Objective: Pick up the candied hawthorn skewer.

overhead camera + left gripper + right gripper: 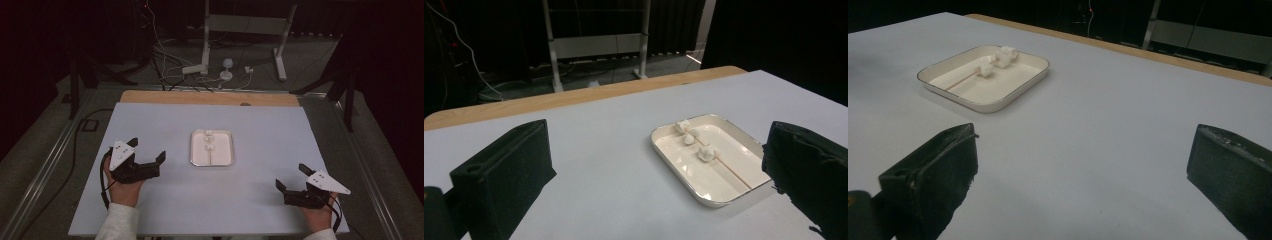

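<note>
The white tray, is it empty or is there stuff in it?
Not empty. The white tray holds small white lumps along a thin stick. What the lumps are, I cannot tell.

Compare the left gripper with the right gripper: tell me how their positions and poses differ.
The left gripper sits farther up the table, level with the white tray; the right gripper sits nearer the person's edge, below the tray's level. The left gripper is closer to the tray; the right gripper is farther off. Both are open, empty and angled toward the tray.
</note>
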A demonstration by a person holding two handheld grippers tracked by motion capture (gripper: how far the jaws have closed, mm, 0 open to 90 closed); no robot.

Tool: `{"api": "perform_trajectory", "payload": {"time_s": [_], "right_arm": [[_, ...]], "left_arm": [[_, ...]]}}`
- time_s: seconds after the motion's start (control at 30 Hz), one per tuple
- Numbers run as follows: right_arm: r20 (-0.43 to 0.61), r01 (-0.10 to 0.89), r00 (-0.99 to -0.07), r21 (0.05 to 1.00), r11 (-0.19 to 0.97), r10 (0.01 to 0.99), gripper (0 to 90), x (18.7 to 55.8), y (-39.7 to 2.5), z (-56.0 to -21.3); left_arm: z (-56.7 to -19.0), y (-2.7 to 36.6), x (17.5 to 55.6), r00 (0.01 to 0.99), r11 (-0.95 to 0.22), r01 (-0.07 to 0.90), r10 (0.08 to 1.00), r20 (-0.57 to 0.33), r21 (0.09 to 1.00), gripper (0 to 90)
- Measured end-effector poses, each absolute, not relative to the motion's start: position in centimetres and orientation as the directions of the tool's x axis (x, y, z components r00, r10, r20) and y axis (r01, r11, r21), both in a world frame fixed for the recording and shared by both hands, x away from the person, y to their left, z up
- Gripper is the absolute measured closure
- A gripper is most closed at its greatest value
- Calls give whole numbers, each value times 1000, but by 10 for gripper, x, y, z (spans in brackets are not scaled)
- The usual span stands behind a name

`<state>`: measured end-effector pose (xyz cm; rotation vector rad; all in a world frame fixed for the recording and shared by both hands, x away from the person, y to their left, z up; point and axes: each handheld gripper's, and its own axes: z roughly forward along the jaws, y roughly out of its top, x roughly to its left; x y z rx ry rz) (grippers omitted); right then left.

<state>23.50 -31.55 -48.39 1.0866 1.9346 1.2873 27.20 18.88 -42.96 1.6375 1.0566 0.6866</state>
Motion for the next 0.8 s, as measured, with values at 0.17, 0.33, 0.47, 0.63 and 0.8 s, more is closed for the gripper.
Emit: {"api": "perform_trajectory", "payload": {"time_s": [0.17, 0.33, 0.47, 0.63, 0.8], "right_arm": [[-18, 314, -509, 927, 205, 861, 0, 235, -316, -484], [-22, 312, -508, 927, 207, 861, 0, 235, -315, -484], [-22, 312, -508, 927, 207, 861, 0, 235, -316, -484], [-21, 311, -507, 928, 206, 862, 0, 235, -316, -483], [-21, 311, -508, 928, 206, 861, 0, 235, -316, -484]], "left_arm": [[-429, 186, 276, 458, -89, 309, 887, -66, 947, 6], [-430, 181, 282, 476, -94, 328, 876, -79, 940, 6], [-431, 178, 284, 483, -99, 335, 872, -81, 937, 6], [-435, 169, 289, 499, -113, 344, 863, -79, 932, 6], [-438, 162, 294, 511, -124, 353, 856, -80, 927, 6]]}}
